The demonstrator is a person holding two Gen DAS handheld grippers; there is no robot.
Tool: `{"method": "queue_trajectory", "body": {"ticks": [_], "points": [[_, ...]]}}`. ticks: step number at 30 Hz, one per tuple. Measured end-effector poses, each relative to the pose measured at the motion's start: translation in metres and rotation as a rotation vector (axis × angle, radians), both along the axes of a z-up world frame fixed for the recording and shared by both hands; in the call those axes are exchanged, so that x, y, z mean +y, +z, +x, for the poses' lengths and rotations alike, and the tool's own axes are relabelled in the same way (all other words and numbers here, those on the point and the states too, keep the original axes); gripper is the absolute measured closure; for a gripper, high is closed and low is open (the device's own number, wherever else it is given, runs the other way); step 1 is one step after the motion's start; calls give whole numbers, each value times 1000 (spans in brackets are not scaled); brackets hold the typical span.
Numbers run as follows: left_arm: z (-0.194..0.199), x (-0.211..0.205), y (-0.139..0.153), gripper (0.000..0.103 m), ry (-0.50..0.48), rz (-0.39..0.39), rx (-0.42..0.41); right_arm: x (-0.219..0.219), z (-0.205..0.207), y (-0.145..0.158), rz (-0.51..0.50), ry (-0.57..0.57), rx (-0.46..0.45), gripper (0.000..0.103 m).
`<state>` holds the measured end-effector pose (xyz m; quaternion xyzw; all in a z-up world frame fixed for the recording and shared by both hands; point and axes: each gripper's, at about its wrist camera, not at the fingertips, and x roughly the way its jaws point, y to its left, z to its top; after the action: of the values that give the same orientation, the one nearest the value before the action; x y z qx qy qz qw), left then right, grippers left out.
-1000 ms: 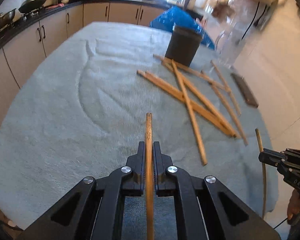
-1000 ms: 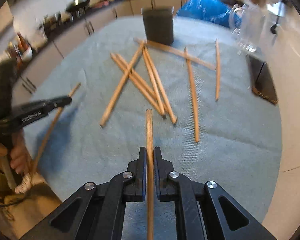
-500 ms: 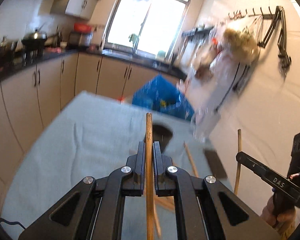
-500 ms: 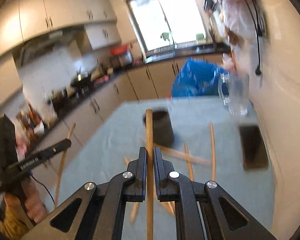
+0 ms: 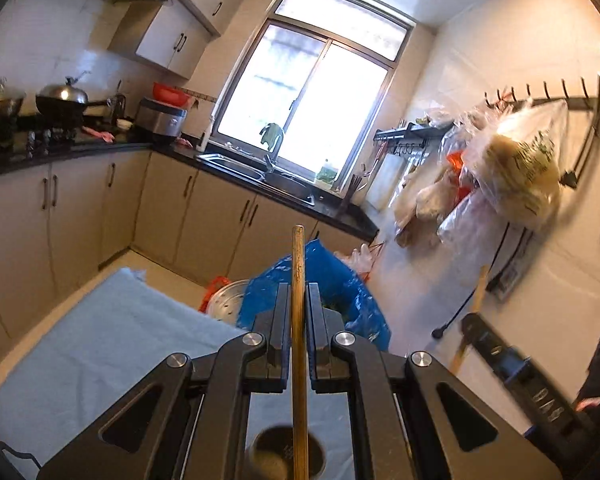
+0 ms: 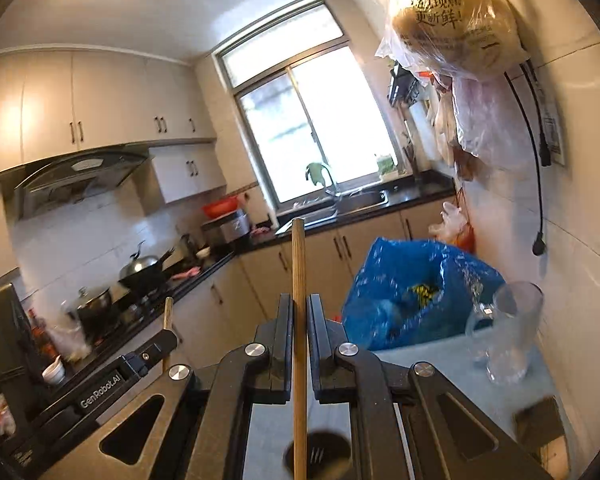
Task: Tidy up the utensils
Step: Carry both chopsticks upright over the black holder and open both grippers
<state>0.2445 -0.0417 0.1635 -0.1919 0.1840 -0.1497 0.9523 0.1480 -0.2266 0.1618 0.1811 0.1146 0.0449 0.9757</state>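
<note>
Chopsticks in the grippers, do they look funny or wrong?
Not really. Each gripper is shut on one chopstick: the left gripper holds a chopstick straight, and the right gripper holds another chopstick the same way. Both hang above the dark cup on the cloth. Nothing looks broken or spilled.

A tan wooden chopstick (image 5: pixel 299 280) sits between the matte black fingers of the left gripper (image 5: pixel 299 304), and another tan wooden chopstick (image 6: pixel 299 280) sits in the black right gripper (image 6: pixel 299 312). The table's terry cloth (image 5: pixel 112 332) is pale blue, the crinkled plastic bag (image 6: pixel 416 284) vivid blue. The holder cup (image 6: pixel 320 454) is dark, the tumbler (image 6: pixel 508 332) clear glass.
</note>
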Motion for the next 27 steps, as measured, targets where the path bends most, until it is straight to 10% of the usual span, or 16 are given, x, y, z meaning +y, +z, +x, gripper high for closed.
{"method": "queue_trajectory", "body": {"ticks": [10,27], "points": [[68,-19,-33,97,-41,-68,-9,-3,65,-52,-20,-65,21,96],[61,-53,-74,97,-33,128,-40,3,63,-105,-62,-55,147,95]]}}
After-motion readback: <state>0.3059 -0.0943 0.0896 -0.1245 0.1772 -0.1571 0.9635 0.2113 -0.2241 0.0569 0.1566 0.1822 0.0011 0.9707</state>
